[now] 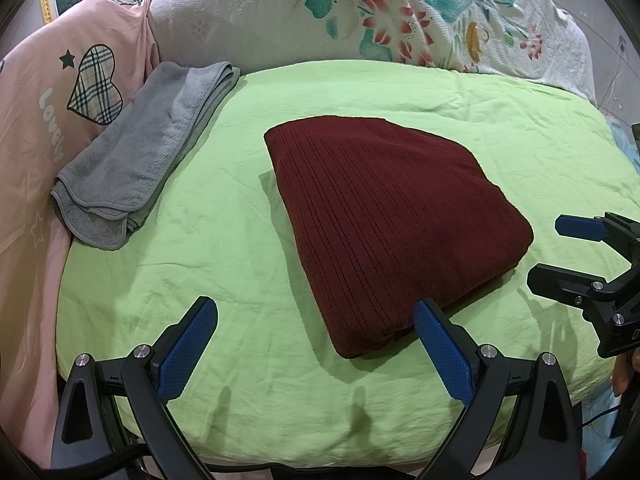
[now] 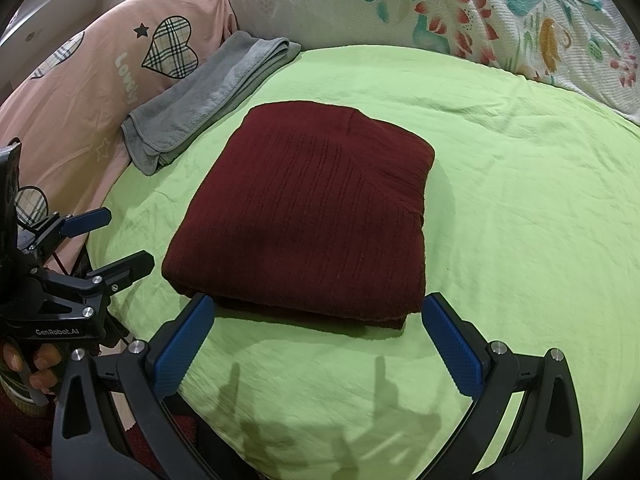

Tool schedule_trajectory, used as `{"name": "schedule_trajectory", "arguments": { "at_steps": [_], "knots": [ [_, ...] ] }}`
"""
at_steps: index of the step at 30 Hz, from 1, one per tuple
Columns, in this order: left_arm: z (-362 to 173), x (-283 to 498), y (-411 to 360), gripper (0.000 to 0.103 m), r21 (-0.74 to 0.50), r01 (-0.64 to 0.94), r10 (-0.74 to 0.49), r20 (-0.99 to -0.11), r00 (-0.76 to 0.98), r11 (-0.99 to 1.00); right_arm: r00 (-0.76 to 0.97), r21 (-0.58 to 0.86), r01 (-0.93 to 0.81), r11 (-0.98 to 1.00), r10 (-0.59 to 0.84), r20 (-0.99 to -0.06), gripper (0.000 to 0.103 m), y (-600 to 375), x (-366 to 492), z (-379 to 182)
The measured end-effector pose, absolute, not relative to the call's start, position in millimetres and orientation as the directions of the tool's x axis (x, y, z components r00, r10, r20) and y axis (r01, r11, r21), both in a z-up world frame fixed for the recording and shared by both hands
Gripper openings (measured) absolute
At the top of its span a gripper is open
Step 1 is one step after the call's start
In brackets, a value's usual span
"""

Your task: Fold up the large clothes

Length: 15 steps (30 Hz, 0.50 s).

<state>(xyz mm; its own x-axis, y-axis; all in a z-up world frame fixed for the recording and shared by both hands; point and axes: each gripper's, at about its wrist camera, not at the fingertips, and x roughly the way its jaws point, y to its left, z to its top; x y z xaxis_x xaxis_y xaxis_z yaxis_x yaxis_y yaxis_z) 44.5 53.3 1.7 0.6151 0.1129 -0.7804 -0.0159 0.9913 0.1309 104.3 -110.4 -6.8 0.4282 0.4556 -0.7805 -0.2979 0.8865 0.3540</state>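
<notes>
The left wrist view shows the left gripper (image 1: pixel 316 322) with its two blue fingers spread wide apart and holding nothing. It hangs over a light green sheet (image 1: pixel 240 240) that covers the bed. A dark red knitted sweater (image 1: pixel 384 216) lies folded into a thick, neat square on the sheet. It sits just ahead of this gripper and a bit to the right, and its near corner is right beside the right blue finger; it is hard to tell if they touch. Further ahead and off to the left lies a folded gray towel (image 1: pixel 136 160), well apart from the sweater. Past the towel, on the left, is a pink blanket (image 1: pixel 36 128) with a plaid heart on it. Straight ahead, beyond the sweater, is a white quilt with flowers (image 1: pixel 360 20). The right gripper (image 1: pixel 544 252) pokes in from the right side, and its fingers are spread apart too, with nothing between them. In the right wrist view, the right gripper (image 2: pixel 318 324) is wide open and empty, and the sweater (image 2: pixel 312 216) lies just in front of it, with its near edge between the two blue fingertips. The left gripper (image 2: pixel 128 236) is off to the left, spread apart, with a hand (image 2: pixel 34 364) gripping its handle.
</notes>
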Motion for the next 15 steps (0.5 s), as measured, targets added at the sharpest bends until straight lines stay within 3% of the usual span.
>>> {"name": "schedule_trajectory", "arguments": {
  "at_steps": [15],
  "knots": [
    [1.8, 45.0, 53.7, 0.099, 0.131, -0.015, 0.113, -0.781, 0.614, 0.991, 0.427, 0.353, -0.302, 0.885, 0.457, -0.78, 0.103, -111.7, 105.5, -6.6]
  ]
}}
